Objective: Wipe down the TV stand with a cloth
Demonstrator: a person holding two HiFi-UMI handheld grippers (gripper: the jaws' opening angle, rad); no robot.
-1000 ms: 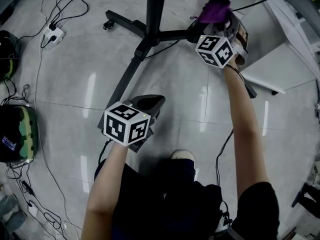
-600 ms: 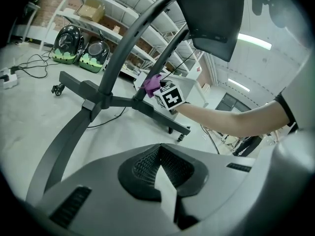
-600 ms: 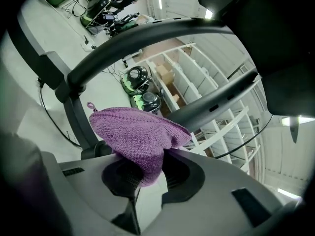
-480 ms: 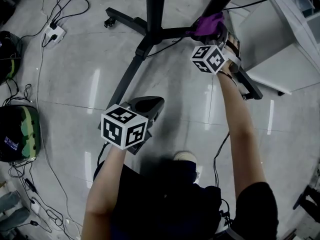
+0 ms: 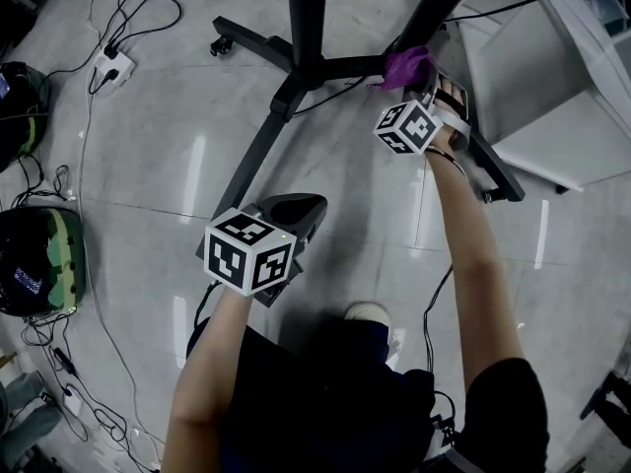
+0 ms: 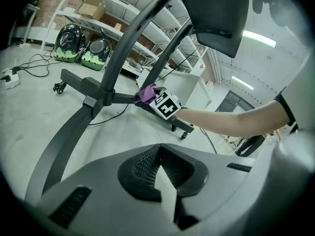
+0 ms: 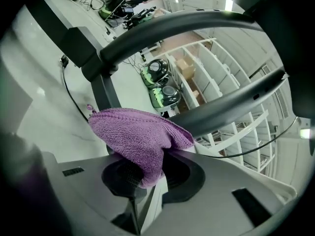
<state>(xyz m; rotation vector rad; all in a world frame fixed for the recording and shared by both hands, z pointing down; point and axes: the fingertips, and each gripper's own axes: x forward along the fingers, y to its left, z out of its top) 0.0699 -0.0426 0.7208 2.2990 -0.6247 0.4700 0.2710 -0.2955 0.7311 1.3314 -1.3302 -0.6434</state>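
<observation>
The black TV stand [image 5: 254, 151] spreads its legs over the grey floor, with its post [image 5: 308, 8] rising at top centre. A purple cloth [image 5: 405, 65] lies against the stand's right-hand leg, and my right gripper [image 5: 414, 75] is shut on it. In the right gripper view the cloth [image 7: 135, 136] drapes over the right gripper [image 7: 142, 181], under the stand's curved tubes [image 7: 177, 26]. My left gripper [image 5: 299, 206] hovers low over the floor beside the front leg, shut with nothing in it. From the left gripper [image 6: 158, 157], the cloth [image 6: 146, 92] shows far off on the stand [image 6: 74, 127].
Green and black helmet-like cases [image 5: 39, 264] sit at the left among loose cables. A white power strip [image 5: 106, 65] lies at the upper left. A white cabinet [image 5: 552, 116] stands at the right. The person's foot [image 5: 367, 312] is below the grippers.
My right gripper has slid the cloth along the stand's right leg, nearer to the person. The left gripper has stayed almost where it was.
</observation>
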